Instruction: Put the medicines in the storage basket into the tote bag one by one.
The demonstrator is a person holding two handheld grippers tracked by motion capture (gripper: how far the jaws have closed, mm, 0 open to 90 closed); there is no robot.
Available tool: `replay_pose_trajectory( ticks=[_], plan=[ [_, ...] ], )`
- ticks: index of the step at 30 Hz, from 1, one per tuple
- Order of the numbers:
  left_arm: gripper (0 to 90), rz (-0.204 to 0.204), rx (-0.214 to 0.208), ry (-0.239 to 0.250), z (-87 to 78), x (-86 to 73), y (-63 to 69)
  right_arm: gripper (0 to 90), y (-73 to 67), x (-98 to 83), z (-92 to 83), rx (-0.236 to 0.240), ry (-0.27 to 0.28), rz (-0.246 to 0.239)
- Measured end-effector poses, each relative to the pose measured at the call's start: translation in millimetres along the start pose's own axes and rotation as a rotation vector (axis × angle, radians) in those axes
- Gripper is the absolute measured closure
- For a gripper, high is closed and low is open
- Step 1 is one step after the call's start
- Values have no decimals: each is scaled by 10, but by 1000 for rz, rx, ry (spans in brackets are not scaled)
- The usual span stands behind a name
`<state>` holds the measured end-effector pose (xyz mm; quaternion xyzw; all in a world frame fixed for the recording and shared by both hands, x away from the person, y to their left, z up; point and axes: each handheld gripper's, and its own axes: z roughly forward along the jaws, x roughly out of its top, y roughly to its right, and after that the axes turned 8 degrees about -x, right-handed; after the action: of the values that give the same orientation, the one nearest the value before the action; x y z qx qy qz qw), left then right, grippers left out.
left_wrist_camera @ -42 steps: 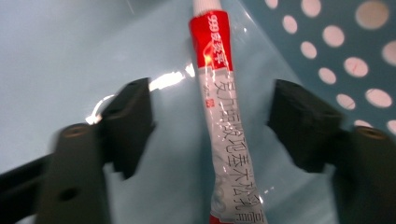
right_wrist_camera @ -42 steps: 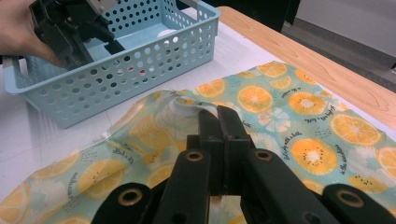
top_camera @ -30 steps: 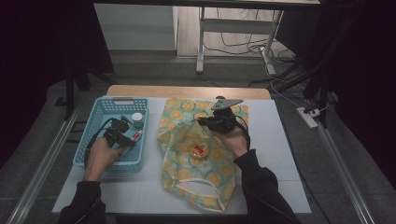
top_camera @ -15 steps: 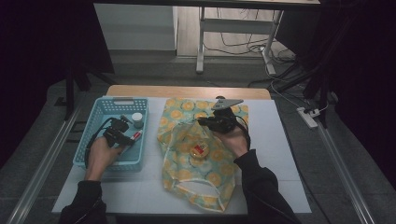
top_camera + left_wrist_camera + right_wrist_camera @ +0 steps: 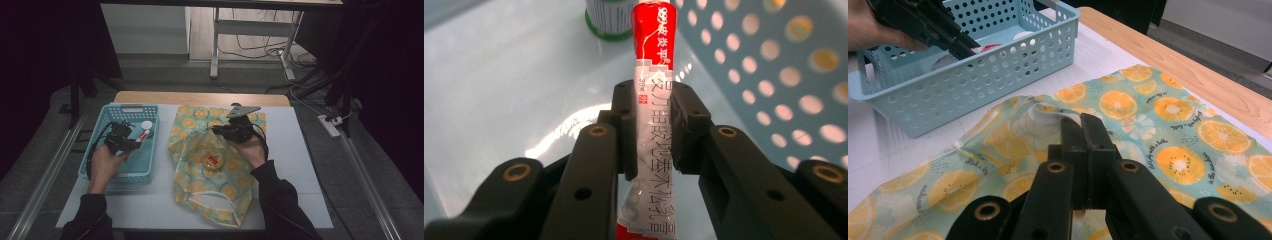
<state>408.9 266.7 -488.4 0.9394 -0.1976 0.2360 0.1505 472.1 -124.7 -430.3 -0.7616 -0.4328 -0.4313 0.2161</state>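
our left gripper [image 5: 651,125] pinches a red and white sachet [image 5: 654,100] printed with chinese characters, inside the blue basket [image 5: 117,172]; our right gripper [image 5: 1083,125], pressed together, pinches the bag [image 5: 1158,130] with orange slices and small script we cannot read.

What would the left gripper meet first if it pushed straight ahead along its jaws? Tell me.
Probably the green-rimmed container standing in the blue basket: it lies just beyond the tip of the red-and-white tube gripped by the left gripper. Depth is hard to judge.

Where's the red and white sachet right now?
Inside the blue basket at table left, the sachet is pinched in the left gripper, beside a green-rimmed bottle.
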Motion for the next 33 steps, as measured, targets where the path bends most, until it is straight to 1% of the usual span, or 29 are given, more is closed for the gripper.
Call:
replay_pose_trajectory(
  ticks=[3, 5, 13, 15, 18, 23, 29, 33],
  plan=[
    [755, 11, 3, 40, -52, 6, 11, 900, -1, 0, -2, 1, 2, 1],
    [755, 16, -4, 66, -96, 9, 20, 900, 0, 1, -5, 0, 2, -1],
    [756, -28, -32, 150, -276, -1, 41, 900, 0, 6, -16, 0, 8, -2],
    [756, -31, -44, 163, -313, -4, 49, 900, 2, 6, -18, -1, 8, -2],
    [756, -17, -61, 176, -355, 3, 90, 900, 5, 6, -21, -3, 8, 0],
    [756, 17, -86, 198, -416, 41, 205, 900, 6, 6, -23, -3, 10, 1],
    [756, 65, -122, 204, -474, 99, 371, 900, 8, 6, -25, -3, 12, 3],
    [756, 87, -150, 210, -496, 130, 466, 900, 6, 8, -29, -6, 13, 1]
  ],
)
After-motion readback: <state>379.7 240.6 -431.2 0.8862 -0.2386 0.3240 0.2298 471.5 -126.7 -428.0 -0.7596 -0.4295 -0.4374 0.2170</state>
